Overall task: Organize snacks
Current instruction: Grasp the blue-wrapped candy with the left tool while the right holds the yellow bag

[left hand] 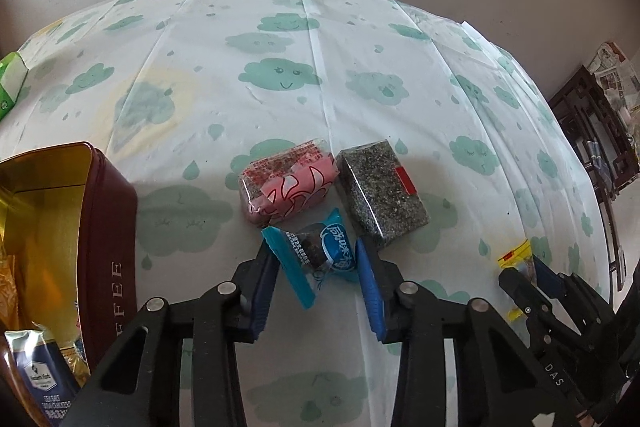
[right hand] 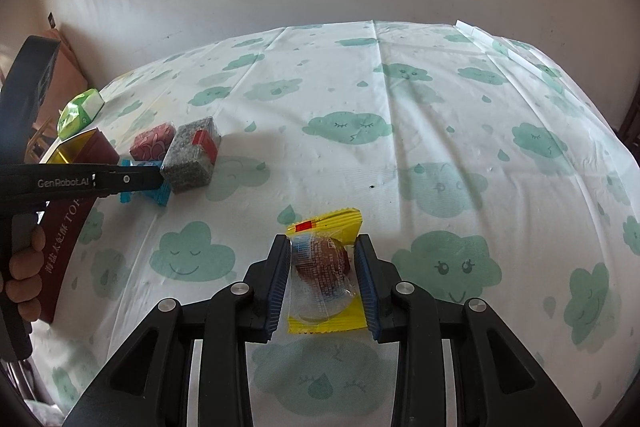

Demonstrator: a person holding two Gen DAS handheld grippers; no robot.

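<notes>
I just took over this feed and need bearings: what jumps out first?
The right gripper is shut on a yellow-edged snack packet above the cloud-print tablecloth. The left gripper straddles a blue-wrapped snack, just in front of a pink packet and a grey seed block. An open maroon tin stands to their left.
</notes>
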